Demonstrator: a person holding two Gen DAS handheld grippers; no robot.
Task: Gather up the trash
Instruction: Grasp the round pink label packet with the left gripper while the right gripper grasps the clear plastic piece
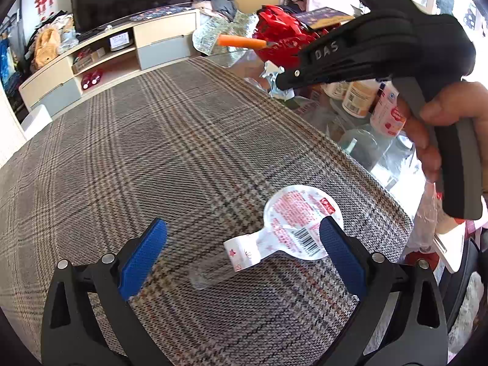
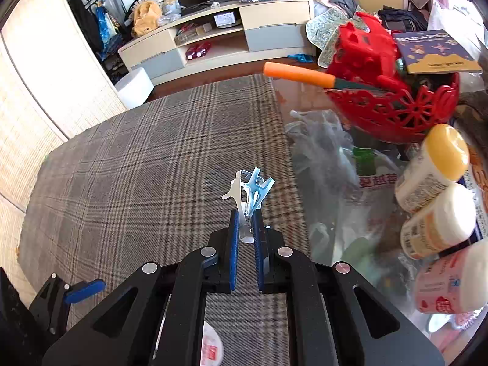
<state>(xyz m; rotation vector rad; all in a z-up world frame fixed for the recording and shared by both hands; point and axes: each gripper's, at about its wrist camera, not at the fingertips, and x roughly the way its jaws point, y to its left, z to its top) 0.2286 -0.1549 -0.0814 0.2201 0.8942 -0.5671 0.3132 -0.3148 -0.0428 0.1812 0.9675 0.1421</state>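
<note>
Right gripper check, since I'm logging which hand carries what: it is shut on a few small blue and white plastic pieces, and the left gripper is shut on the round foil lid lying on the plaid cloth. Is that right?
Not quite. In the left wrist view the left gripper is open, its jaws spread either side of the round foil lid on the plaid cloth, not gripping it. The right gripper is indeed shut on the plastic pieces.
</note>
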